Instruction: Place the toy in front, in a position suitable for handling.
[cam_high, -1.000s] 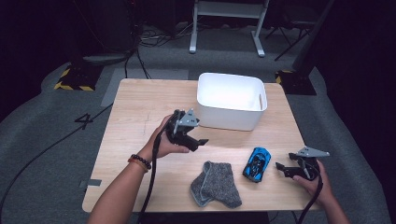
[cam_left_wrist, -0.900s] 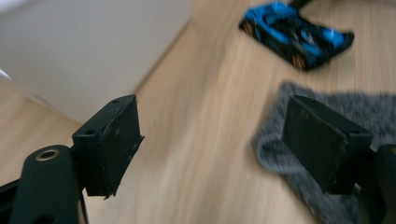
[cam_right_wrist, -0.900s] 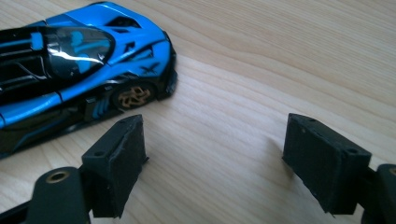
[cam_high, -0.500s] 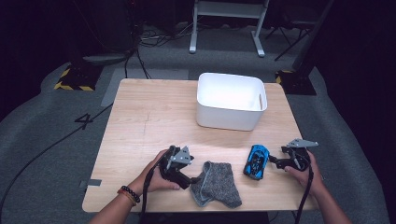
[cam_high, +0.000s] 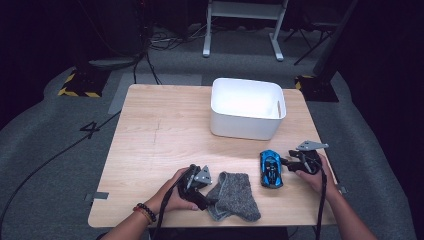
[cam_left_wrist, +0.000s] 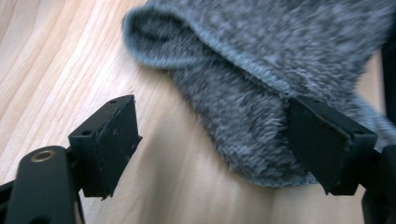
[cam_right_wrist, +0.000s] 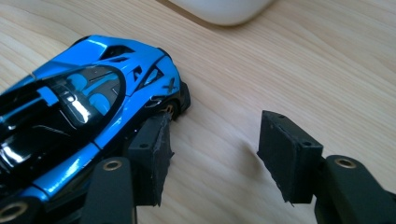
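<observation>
A grey fuzzy sock (cam_high: 235, 195) lies crumpled near the table's front edge. My left gripper (cam_high: 204, 198) rests low at the sock's left edge. In the left gripper view this gripper (cam_left_wrist: 212, 140) is open wide, with the sock (cam_left_wrist: 280, 70) reaching in between the jaws by the right one, untouched by the pads. A blue toy car (cam_high: 270, 168) sits right of the sock. My right gripper (cam_high: 288, 162) is just right of it. In the right gripper view its jaws (cam_right_wrist: 212, 149) have just been closing, with bare wood between them, and the car (cam_right_wrist: 79, 112) lies outside against the left jaw.
A white empty bin (cam_high: 247, 107) stands at the back right of the wooden table (cam_high: 160, 130); its base (cam_right_wrist: 219, 9) shows ahead of the right gripper. Cables trail from both grippers over the front edge. Dark floor surrounds the table.
My left hand has come down from mid-table to the front edge beside the sock. My right hand has moved left, up to the blue car.
</observation>
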